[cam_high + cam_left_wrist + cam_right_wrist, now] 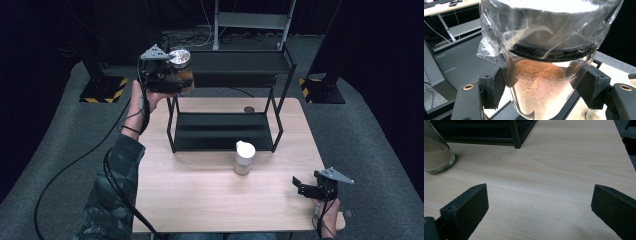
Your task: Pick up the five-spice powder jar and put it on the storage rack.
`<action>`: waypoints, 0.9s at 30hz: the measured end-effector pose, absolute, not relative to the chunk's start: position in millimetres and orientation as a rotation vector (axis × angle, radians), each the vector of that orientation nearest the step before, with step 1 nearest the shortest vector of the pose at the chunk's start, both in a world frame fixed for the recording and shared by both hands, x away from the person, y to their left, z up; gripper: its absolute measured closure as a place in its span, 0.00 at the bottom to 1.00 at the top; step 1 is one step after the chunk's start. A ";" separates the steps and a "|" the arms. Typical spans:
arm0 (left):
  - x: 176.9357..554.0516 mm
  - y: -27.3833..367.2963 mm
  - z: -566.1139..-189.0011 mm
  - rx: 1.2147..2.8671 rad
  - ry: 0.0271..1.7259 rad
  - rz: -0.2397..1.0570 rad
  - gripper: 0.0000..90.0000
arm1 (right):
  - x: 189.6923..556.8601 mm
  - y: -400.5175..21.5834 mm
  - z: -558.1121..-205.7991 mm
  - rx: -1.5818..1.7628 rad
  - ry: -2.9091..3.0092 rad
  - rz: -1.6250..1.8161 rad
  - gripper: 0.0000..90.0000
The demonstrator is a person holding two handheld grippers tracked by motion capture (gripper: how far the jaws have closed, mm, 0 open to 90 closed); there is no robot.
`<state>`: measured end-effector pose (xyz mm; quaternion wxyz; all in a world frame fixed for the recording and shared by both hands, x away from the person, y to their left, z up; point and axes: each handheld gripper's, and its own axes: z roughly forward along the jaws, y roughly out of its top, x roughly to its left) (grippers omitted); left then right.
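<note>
My left gripper (172, 82) is shut on a glass jar (180, 70) of reddish-brown powder, held in the air at the left end of the black shelf's top tier (235, 62). The jar (541, 82) sits close between both jaws, its top wrapped in clear plastic film over a dark lid. A second jar (244, 157) with pale powder and a white top stands on the table in front of the shelf; its base (436, 155) shows at the left of the right gripper view. My right gripper (300, 186) rests open near the table's right front corner, nothing between its jaws.
The two-tier black metal shelf (222, 131) stands at the back middle of the wooden table (200, 195). A small round dark object (249, 109) lies behind the shelf. Black stands with yellow-striped bases (102, 90) flank the table on the floor.
</note>
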<state>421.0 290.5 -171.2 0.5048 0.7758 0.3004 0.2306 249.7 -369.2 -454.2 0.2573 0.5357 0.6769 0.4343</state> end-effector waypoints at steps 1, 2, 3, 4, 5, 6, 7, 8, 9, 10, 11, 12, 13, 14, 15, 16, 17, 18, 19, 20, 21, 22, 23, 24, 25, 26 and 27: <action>421.0 289.6 -169.7 1.872 0.727 0.561 0.34 | 249.8 -368.9 -454.1 1.452 1.837 1.175 0.00; 421.5 289.3 -168.2 1.872 0.727 0.563 0.34 | 250.0 -368.8 -453.9 1.452 1.839 1.174 0.00; 422.3 289.5 -166.7 1.871 0.727 0.563 0.34 | 250.1 -368.9 -453.9 1.451 1.840 1.174 0.00; 422.9 289.5 -165.5 1.867 0.728 0.565 0.34 | 250.0 -368.8 -453.9 1.451 1.840 1.174 0.00; 424.0 289.9 -163.9 1.867 0.728 0.564 0.34 | 249.8 -368.7 -454.0 1.450 1.839 1.173 0.00; 425.1 290.4 -163.2 1.861 0.729 0.563 0.34 | 249.6 -368.6 -454.2 1.450 1.837 1.174 0.00; 426.2 290.4 -161.8 1.859 0.731 0.563 0.34 | 249.8 -368.5 -454.0 1.450 1.838 1.172 0.00; 426.9 290.1 -160.4 1.859 0.734 0.567 0.34 | 250.0 -368.5 -453.8 1.451 1.840 1.172 0.00; 427.9 290.1 -159.2 1.856 0.736 0.567 0.34 | 250.2 -368.7 -453.8 1.450 1.842 1.173 0.00; 429.3 290.4 -157.8 1.855 0.737 0.568 0.34 | 250.3 -368.8 -453.8 1.451 1.841 1.173 0.00; 430.3 290.1 -156.4 1.855 0.738 0.571 0.34 | 250.0 -368.9 -454.0 1.451 1.840 1.174 0.00; 431.3 289.4 -155.2 1.853 0.741 0.574 0.34 | 249.6 -368.8 -454.2 1.450 1.837 1.175 0.00; 432.7 289.3 -153.6 1.855 0.742 0.577 0.34 | 249.5 -368.4 -454.1 1.451 1.836 1.174 0.00; 434.2 289.2 -152.5 1.853 0.746 0.576 0.34 | 249.7 -368.4 -454.0 1.450 1.838 1.172 0.00; 436.4 288.9 -150.9 1.853 0.751 0.580 0.34 | 249.9 -368.4 -453.9 1.451 1.839 1.173 0.00; 438.2 288.5 -149.7 1.853 0.759 0.580 0.34 | 249.9 -368.3 -453.9 1.451 1.839 1.172 0.00; 440.3 288.6 -149.4 1.849 0.763 0.582 0.34 | 249.8 -368.2 -453.9 1.450 1.839 1.172 0.00; 440.3 288.6 -149.4 1.849 0.763 0.582 0.34 | 249.8 -368.1 -454.0 1.446 1.840 1.170 0.00; 444.0 287.4 -147.6 1.854 0.776 0.585 0.34 | 249.9 -367.9 -453.6 1.450 1.841 1.170 0.00; 446.6 286.2 -146.3 1.859 0.780 0.592 0.34 | 250.0 -367.9 -453.7 1.448 1.841 1.169 0.00; 448.2 285.8 -145.9 1.859 0.785 0.592 0.34 | 250.1 -368.0 -453.7 1.448 1.842 1.170 0.00; 450.7 285.4 -145.6 1.855 0.791 0.591 0.34 | 250.2 -368.2 -453.7 1.448 1.843 1.170 0.00; 452.0 284.9 -145.6 1.853 0.794 0.592 0.34 | 250.3 -368.5 -453.8 1.448 1.843 1.172 0.00; 453.6 284.1 -145.4 1.853 0.798 0.594 0.34 | 250.2 -368.6 -453.9 1.448 1.843 1.173 0.00; 455.8 283.0 -145.5 1.852 0.802 0.595 0.34 | 250.0 -368.5 -454.0 1.448 1.841 1.173 0.00; 457.4 281.8 -145.5 1.852 0.808 0.597 0.34 | 249.6 -368.4 -454.0 1.447 1.840 1.172 0.00; 459.4 280.8 -145.1 1.854 0.813 0.595 0.34 | 249.5 -368.4 -454.2 1.446 1.839 1.173 0.00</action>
